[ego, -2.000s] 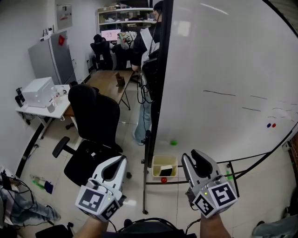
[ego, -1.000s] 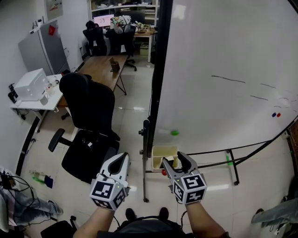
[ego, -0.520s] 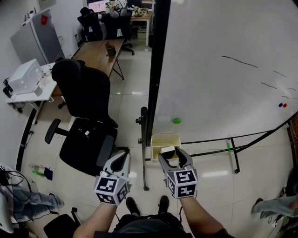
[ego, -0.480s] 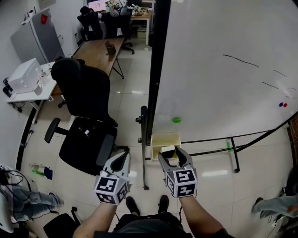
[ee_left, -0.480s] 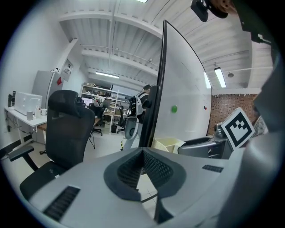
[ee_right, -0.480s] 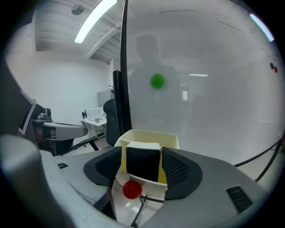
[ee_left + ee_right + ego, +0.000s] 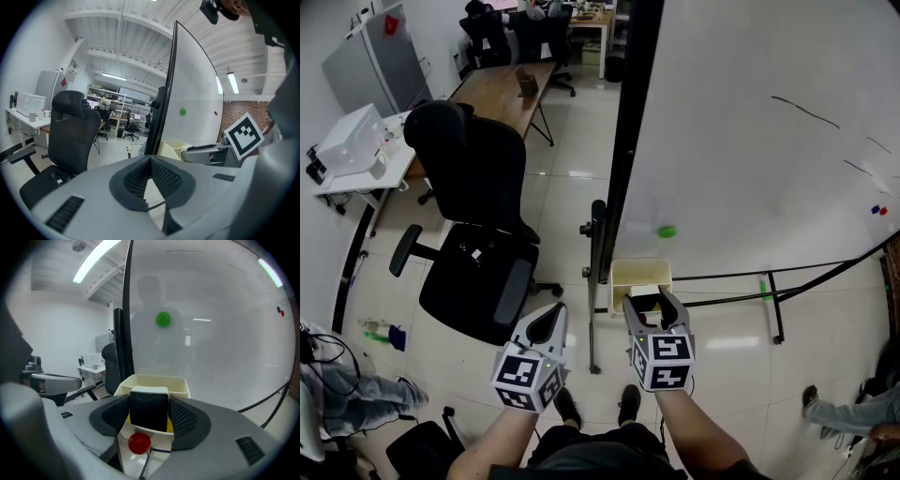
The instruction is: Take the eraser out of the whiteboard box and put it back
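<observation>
right tool lower now, jaws just closing, seemingly clamped on eraser inside whiteboard box

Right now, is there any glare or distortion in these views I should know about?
Head view: fisheye bends the whiteboard edge. Right gripper view: glare streaks on it, eraser sharp. Left gripper view: dark rounded corners.

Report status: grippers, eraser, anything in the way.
Left gripper shut, empty. Right gripper jaws just closing onto eraser, which sits in box. Nothing above eraser.
</observation>
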`<state>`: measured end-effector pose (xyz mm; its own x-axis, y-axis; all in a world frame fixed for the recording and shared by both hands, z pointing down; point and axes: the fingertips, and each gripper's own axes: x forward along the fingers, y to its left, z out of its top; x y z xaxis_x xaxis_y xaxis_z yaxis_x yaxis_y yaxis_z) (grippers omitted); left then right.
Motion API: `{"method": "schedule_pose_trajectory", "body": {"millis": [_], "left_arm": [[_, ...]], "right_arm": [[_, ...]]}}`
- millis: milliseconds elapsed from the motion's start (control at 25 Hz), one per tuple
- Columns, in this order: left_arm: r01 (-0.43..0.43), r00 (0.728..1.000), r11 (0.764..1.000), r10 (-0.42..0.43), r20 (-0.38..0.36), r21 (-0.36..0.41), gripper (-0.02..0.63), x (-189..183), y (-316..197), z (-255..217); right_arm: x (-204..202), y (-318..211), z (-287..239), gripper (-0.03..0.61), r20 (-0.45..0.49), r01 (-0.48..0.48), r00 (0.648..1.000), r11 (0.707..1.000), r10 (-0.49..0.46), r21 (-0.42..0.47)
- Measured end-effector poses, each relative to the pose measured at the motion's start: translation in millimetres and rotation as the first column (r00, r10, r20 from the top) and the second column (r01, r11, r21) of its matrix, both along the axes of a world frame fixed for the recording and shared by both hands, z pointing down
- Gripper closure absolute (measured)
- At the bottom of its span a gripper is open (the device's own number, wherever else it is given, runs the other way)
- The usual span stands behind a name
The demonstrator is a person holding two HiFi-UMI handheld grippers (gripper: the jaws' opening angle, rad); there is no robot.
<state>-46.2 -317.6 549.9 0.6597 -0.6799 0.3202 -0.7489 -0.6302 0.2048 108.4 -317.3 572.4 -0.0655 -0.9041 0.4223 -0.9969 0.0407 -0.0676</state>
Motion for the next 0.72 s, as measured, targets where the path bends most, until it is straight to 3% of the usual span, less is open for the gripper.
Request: {"method": "schedule_pose_trajectory", "body": {"millis": [280, 720], "left_arm": [[0.021, 1.000, 0.999, -0.021, -0.005, 0.031, 0.588, -10.2, -2.6, -14.7], [0.010, 0.997, 0.978, 0.006, -0.073, 0.210, 0.588, -12.3, 10.7, -133.4]], "right_arm": [[3.3, 1.3, -16.0, 0.310, 0.030, -0.010, 1.000, 0.999, 0.009, 0.035], [2.3, 26.8, -151.2, 0.314, 0.064, 0.028, 0.997, 0.964, -0.046, 0.264]]}}
